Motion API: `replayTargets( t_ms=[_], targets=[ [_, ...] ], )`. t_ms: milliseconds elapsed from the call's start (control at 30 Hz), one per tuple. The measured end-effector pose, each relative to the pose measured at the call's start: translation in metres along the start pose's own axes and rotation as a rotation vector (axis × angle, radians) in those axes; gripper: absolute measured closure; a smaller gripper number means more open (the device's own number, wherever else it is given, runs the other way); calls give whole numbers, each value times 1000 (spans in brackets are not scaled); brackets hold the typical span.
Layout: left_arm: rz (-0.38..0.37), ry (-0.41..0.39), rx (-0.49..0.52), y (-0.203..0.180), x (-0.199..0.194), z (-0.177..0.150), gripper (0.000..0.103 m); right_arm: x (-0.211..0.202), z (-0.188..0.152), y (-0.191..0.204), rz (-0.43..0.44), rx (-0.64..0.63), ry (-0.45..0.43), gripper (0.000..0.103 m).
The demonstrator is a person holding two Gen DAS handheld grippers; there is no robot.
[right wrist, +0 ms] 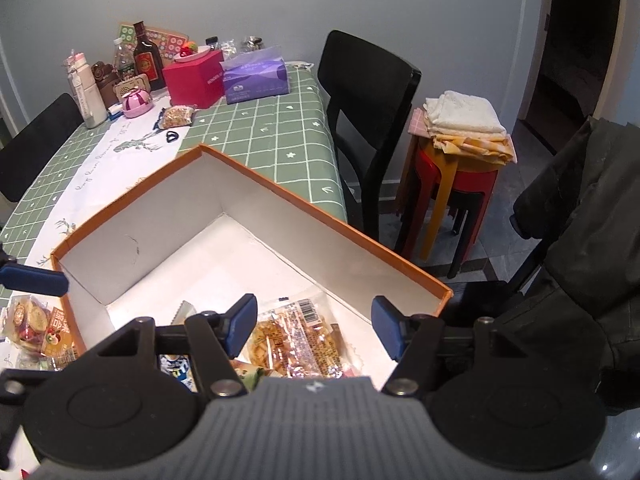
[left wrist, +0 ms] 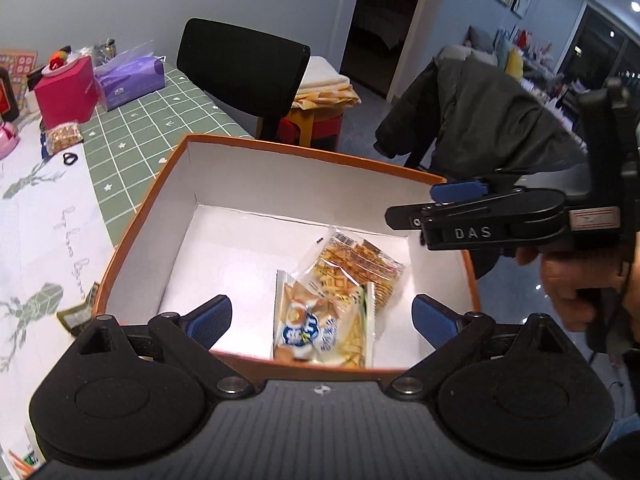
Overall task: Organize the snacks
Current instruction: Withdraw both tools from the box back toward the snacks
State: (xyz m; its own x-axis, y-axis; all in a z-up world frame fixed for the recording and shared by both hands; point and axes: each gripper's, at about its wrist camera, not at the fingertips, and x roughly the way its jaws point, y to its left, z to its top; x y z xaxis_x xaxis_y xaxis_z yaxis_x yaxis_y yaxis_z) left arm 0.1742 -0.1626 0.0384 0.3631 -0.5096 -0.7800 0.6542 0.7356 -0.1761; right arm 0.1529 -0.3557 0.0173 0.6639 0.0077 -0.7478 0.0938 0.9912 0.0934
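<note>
An orange box (left wrist: 304, 150) (right wrist: 280, 190) with white walls stands on the table. Two snack packets lie inside it: a clear cracker packet (left wrist: 356, 264) (right wrist: 296, 336) and a packet with a blue-and-white logo (left wrist: 316, 320) (right wrist: 176, 364). My left gripper (left wrist: 322, 320) hangs over the box's near rim, jaws wide open and empty. My right gripper (right wrist: 314, 330) (left wrist: 420, 206), held by a hand (left wrist: 568, 280), is above the box's right side. Its pads stand apart above the cracker packet without pressing on it. More packets (right wrist: 36, 328) lie outside the box's left wall, under one left finger (right wrist: 32, 280).
A small snack bag (right wrist: 176, 116) (left wrist: 62, 138), a red box (right wrist: 194, 78), a purple tissue pack (right wrist: 256, 76) and bottles (right wrist: 144, 56) stand at the table's far end. A black chair (right wrist: 372, 92), stacked stools with folded cloths (right wrist: 460, 148) and a dark jacket (right wrist: 580, 220) stand to the right.
</note>
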Motion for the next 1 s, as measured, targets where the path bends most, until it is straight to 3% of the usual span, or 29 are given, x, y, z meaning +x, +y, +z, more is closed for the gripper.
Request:
replayTargets(
  t_ms=[133,233,333,400,500,633,800,1000],
  targets=[
    [-3,-50,-19,6,-30,-18,0,-14,-2,14,34,-47,-45,41],
    [27,-101,55,2,-50,-39,0,-26,-5,27,54,-86,-75,37],
    [80,-60,61,3,-60,-59,0,-40,-9,41,89,-127,-103,36],
    [41,-7,-8,13,-66,-77,0,-50,-13,51,113,-159,-119,36],
    [-35,9,-47,23,-77,-106,0,-65,-24,67,154,-219,-140,34],
    [-27,29,-29,21,-81,-138,0,-82,-47,87,231,-332,-153,29],
    [-37,50,-40,12,-78,-176,0,-87,-75,112,303,-458,-112,29],
    [44,109,51,0,-67,-205,3,-73,-99,133,341,-574,-32,29]
  ],
)
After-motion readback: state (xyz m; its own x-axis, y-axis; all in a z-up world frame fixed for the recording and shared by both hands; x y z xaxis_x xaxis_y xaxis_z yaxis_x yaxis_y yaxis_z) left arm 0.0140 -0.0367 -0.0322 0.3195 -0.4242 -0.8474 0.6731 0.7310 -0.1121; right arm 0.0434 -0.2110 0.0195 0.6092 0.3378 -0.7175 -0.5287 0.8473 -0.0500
